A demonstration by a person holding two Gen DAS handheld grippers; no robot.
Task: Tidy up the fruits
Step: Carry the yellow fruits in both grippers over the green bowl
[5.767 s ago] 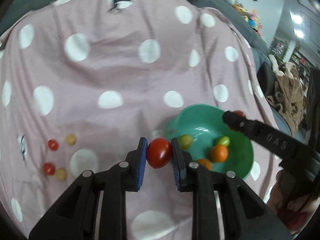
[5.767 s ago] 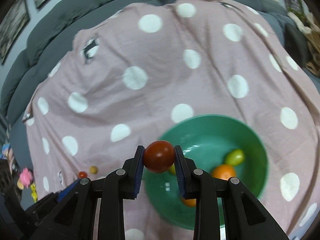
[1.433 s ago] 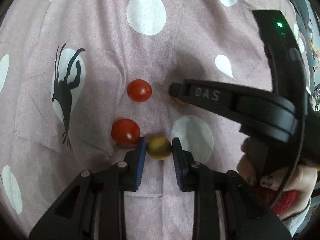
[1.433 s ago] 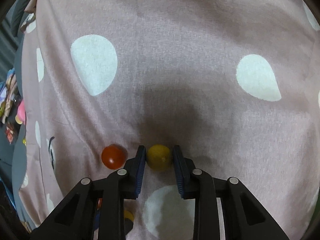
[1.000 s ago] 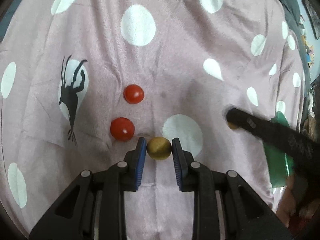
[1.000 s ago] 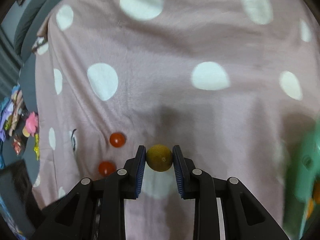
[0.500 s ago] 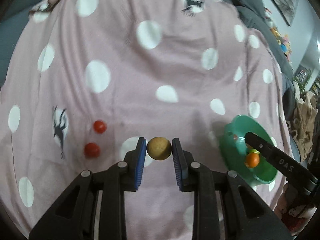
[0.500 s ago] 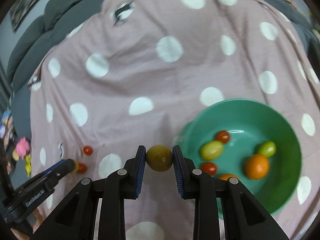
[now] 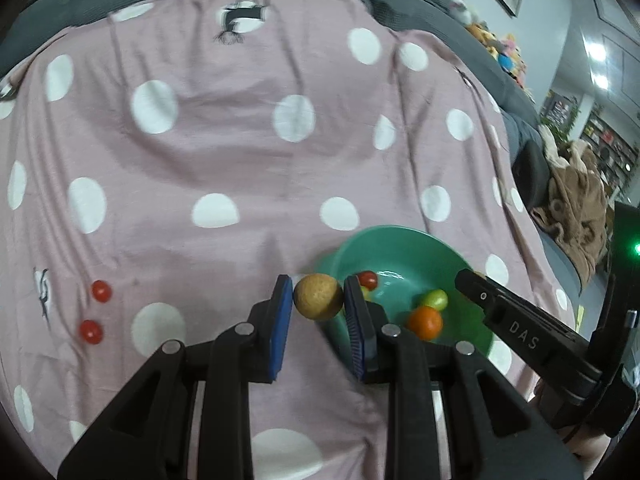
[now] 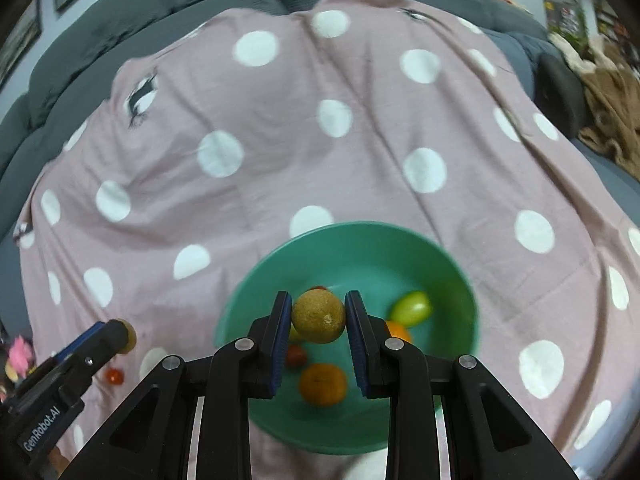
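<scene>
Two round fruits [image 9: 318, 297] [image 10: 318, 316] — yellow-brown, speckled

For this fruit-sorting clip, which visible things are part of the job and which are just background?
Job:
- left gripper, its yellow fruit
- right gripper, its yellow fruit
- green bowl
- two red tomatoes on the cloth

Background:
- dotted pink cloth
- grey sofa
- brown blanket

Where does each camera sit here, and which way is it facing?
Left wrist: on the left gripper, looking down along its fingers at a yellow fruit beside the green bowl; the right gripper shows at right.
Right wrist: on the right gripper, holding another yellow fruit over the bowl; the left gripper shows at lower left.
Shared: bowl and polka-dot cloth.
</scene>
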